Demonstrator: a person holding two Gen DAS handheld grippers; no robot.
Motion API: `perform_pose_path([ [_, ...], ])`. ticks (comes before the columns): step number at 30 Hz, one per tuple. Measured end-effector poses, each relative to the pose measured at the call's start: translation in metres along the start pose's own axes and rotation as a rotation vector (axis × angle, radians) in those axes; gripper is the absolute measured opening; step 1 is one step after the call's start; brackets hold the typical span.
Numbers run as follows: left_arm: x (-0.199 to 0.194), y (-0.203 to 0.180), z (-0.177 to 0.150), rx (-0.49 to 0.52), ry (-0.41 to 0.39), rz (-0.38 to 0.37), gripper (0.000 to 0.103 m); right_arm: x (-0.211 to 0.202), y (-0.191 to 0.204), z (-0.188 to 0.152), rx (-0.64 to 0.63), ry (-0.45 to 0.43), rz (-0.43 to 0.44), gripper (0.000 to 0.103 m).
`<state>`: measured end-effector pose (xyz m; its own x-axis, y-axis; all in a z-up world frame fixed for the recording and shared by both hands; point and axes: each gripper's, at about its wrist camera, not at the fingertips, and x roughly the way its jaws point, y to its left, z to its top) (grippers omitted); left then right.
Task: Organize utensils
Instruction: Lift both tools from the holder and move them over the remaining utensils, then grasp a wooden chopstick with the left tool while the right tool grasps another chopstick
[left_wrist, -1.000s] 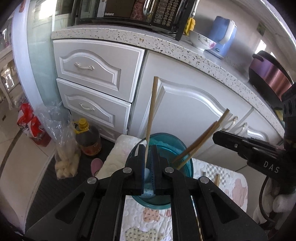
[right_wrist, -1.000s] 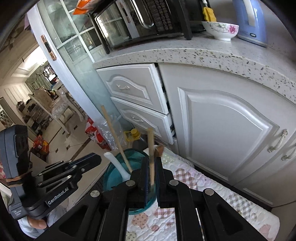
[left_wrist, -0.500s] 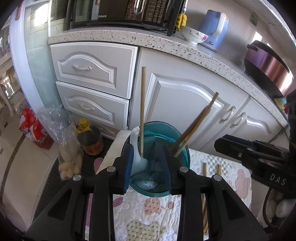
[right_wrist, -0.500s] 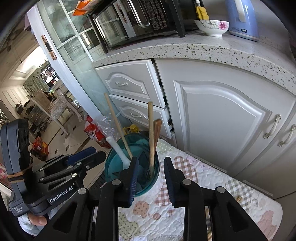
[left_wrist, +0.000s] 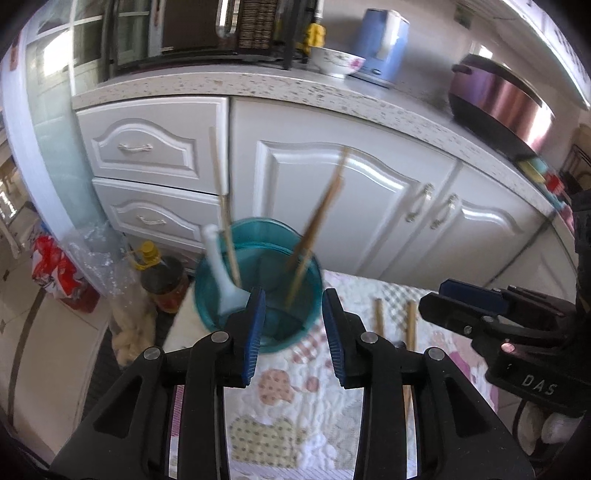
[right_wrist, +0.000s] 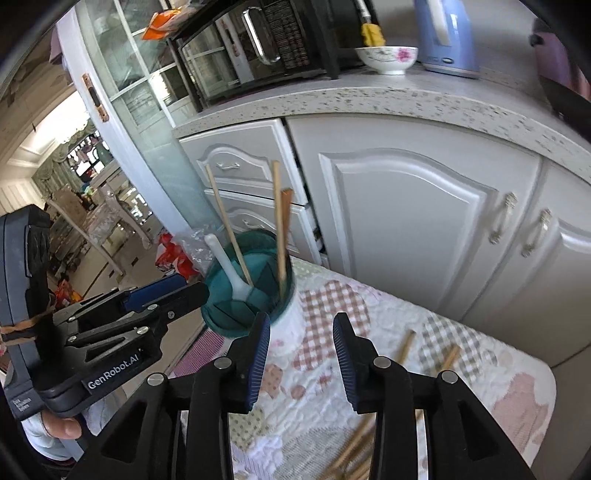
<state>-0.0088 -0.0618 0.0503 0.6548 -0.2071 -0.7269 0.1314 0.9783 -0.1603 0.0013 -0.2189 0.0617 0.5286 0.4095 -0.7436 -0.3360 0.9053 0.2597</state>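
Observation:
A teal utensil holder (left_wrist: 258, 280) stands at the far left of a quilted mat (left_wrist: 295, 398). It holds wooden chopsticks (left_wrist: 225, 214) and a white spoon (left_wrist: 221, 269). It also shows in the right wrist view (right_wrist: 247, 291). My left gripper (left_wrist: 293, 332) is open and empty just in front of the holder. My right gripper (right_wrist: 301, 347) is open and empty, right of the holder. Loose chopsticks (left_wrist: 393, 321) lie on the mat, also in the right wrist view (right_wrist: 424, 350).
White cabinet doors and drawers (left_wrist: 354, 206) rise behind the mat under a speckled counter (left_wrist: 295, 88). An oil bottle (left_wrist: 159, 269) and plastic bags (left_wrist: 92, 258) stand on the floor to the left.
Both grippers let go of their chopsticks, opened, and drew back from the holder. The chopsticks now stand in the holder.

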Motion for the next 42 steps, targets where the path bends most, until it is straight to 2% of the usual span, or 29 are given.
perform_pose_path([
  [15,0.014,-0.067,-0.025,0.119,0.071,-0.115,0.031,-0.028,-0.077,-0.063,0.149,0.044,-0.132,0.038],
  [23,0.038,-0.074,-0.042,0.153,0.152,-0.126,0.031,0.019,-0.122,-0.095,0.244,0.178,-0.156,0.04],
  [30,0.061,-0.073,-0.056,0.169,0.225,-0.119,0.031,0.07,-0.132,-0.104,0.238,0.279,-0.174,0.04],
  [36,0.077,-0.079,-0.063,0.183,0.272,-0.122,0.031,0.077,-0.147,-0.115,0.257,0.311,-0.216,0.04],
  [42,0.086,-0.086,-0.066,0.191,0.289,-0.131,0.031,0.083,-0.147,-0.113,0.266,0.311,-0.181,0.04],
])
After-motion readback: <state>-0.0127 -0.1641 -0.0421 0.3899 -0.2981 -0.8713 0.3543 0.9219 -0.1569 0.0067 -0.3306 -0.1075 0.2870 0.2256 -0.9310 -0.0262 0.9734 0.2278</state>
